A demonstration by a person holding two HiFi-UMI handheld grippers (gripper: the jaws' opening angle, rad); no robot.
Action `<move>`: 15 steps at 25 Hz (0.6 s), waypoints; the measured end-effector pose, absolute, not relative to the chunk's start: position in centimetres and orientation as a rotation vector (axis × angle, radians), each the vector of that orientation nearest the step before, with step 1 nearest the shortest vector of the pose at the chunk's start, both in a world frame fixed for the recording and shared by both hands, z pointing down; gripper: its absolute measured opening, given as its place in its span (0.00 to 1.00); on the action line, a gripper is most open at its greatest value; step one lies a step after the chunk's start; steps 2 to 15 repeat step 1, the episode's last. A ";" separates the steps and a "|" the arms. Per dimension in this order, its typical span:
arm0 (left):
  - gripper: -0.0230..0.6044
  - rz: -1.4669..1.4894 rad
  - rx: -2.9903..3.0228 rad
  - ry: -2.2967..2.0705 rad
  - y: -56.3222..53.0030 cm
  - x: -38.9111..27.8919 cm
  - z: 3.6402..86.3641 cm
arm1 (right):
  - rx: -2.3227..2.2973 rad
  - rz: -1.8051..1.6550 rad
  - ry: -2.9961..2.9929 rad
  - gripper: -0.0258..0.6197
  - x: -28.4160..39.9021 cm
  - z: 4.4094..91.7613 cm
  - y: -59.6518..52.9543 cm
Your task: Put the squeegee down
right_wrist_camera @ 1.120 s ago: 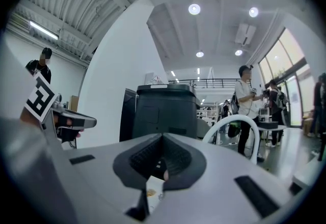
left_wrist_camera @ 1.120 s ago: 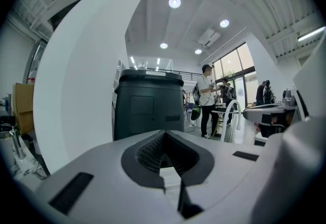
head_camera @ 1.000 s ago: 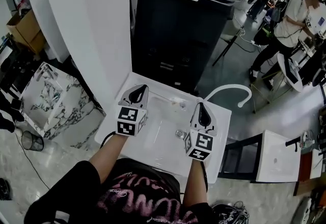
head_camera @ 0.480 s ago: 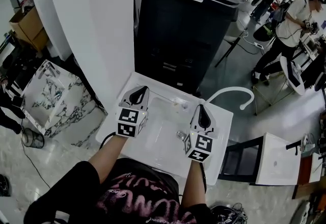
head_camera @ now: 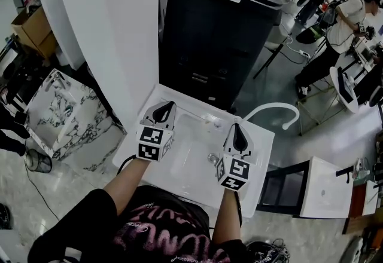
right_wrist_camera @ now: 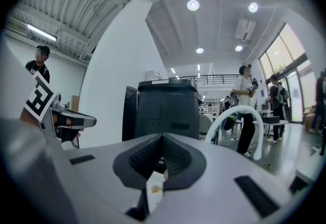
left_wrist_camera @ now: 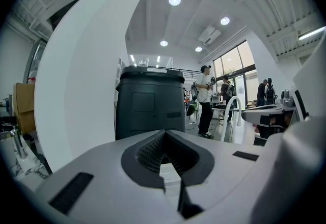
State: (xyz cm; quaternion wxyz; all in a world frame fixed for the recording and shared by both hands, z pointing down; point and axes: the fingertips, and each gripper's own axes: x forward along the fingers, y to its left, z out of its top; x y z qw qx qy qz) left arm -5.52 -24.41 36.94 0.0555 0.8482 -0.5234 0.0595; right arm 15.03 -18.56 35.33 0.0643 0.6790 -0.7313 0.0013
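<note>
**Both grippers closed and empty over the sink, squeegee not in view**

Head view: the left gripper [head_camera: 161, 111] and right gripper [head_camera: 237, 131] hang low over the white sink [head_camera: 179, 163]. The arched faucet [head_camera: 272, 107] is near the right one, so a careless swing that way could clip it. Left gripper view: jaws together, nothing held, black bin [left_wrist_camera: 150, 101] ahead. Right gripper view: jaws together too, nothing held. The squeegee shows nowhere. It may lie hidden beneath the grippers, where a blind move could knock it.
</note>
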 end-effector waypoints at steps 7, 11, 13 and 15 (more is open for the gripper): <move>0.05 0.179 2.575 -1.586 -24.4 -5.5 37.0 | 2.050 0.003 -2.207 0.07 15.0 35.3 -18.6; 0.05 0.179 2.575 -1.586 -24.4 -5.5 37.0 | 2.050 0.003 -2.207 0.07 15.0 35.3 -18.6; 0.05 0.179 2.575 -1.586 -24.4 -5.5 37.0 | 2.050 0.003 -2.207 0.07 15.0 35.3 -18.6; 0.05 0.179 2.575 -1.586 -24.4 -5.5 37.0 | 2.050 0.003 -2.207 0.07 15.0 35.3 -18.6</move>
